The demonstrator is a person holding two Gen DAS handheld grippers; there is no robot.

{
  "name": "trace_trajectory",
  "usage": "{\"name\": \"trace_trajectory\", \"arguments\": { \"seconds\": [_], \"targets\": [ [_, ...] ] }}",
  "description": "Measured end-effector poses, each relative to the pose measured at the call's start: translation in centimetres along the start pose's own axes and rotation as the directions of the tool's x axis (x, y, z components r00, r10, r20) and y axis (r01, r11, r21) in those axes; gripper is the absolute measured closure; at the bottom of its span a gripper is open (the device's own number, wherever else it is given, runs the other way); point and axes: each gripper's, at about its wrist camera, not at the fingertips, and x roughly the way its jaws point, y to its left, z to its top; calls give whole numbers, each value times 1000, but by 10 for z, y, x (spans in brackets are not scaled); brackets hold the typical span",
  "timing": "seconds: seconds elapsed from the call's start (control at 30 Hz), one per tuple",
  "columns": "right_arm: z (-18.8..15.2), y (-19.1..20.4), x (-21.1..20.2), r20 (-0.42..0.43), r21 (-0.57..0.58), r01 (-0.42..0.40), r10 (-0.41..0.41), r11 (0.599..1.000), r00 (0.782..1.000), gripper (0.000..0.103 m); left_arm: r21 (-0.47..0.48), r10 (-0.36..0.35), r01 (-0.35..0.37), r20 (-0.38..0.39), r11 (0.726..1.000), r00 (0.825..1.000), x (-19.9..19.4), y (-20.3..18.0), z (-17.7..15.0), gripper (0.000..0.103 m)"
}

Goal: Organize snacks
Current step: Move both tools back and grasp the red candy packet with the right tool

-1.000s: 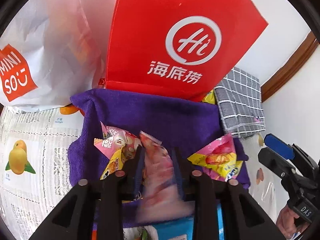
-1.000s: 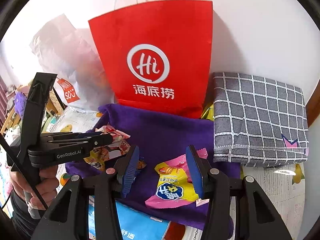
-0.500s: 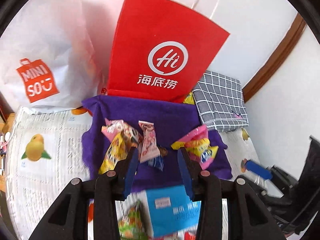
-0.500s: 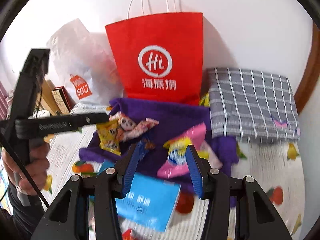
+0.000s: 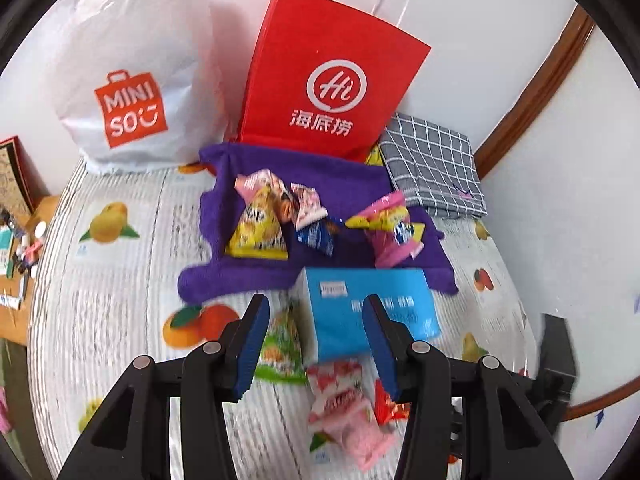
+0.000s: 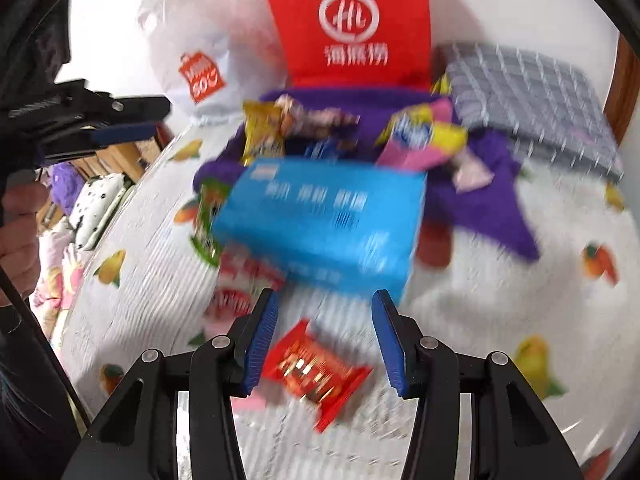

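Mostly crinkly packets (image 5: pixel 259 227) on plush cloth (image 5: pixel 340 192)

- Red bag (image 5: pixel 320 92): a white circle holding "Hi", with "海底捞" beneath it (both also show in the right wrist view (image 6: pixel 352 20), blurred).
- White bag (image 5: pixel 132 64): an orange bag-shaped logo reading "MINI SO" with a smile mark; in the right wrist view (image 6: pixel 192 40) the same logo is too smeared to read.
- Blue box (image 5: pixel 372 312): a small white label and white characters, too blurred to read in either view (image 6: pixel 320 224).
- Snack packets: printing too small or blurred to read.
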Motion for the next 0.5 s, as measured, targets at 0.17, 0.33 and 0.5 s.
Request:
{"name": "trace_trajectory", "arguments": {
  "seconds": [0.17,0.33,0.5],
  "targets": [
    [-14,2,22,-48,13,-28,29,1000,998,54,14,5,-5,-5,1000,1000,-13,-2,-16,57],
    [-29,-4,28,-90,50,-62,66,997,994,54,11,15,-15,4,1000,1000,-27,7,-31,57],
    [-42,5,18,-99,12,-58,59,998,993,54,4,18,-18,-10,1000,1000,-28,13,-46,57]
  ]
}}
